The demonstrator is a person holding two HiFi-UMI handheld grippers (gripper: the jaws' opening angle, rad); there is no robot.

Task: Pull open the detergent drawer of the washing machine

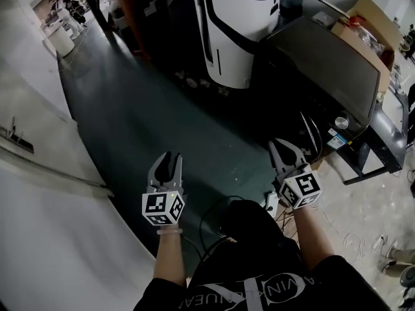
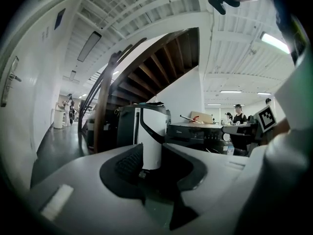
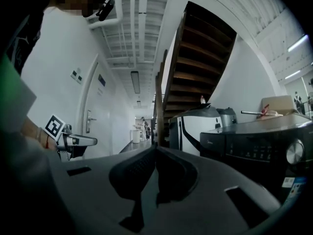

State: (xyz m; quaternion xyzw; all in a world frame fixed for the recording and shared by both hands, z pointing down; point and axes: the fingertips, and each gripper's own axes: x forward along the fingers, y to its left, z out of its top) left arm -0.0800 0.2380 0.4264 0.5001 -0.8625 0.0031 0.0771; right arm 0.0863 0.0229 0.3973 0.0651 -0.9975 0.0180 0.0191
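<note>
While the dark washing machine (image 1: 324, 83) stands ahead on my right, my left tongs (image 1: 170, 158) are spread and empty; my right tongs (image 1: 285, 146) are pressed together, clear of it.

Shirt print (image 1: 249, 291): pale capitals on the person's black shirt, in front of the washing machine (image 1: 324, 76); only "VINA" and "UEA" read.
Brand word (image 2: 178, 127): small and pale, on the washing machine's front panel; illegible.
Sticker (image 1: 335, 140): blue and white, just below the washing machine's knob (image 1: 342, 122); print illegible.
Wall signs (image 3: 76, 74): left of the washing machine; unreadable.
</note>
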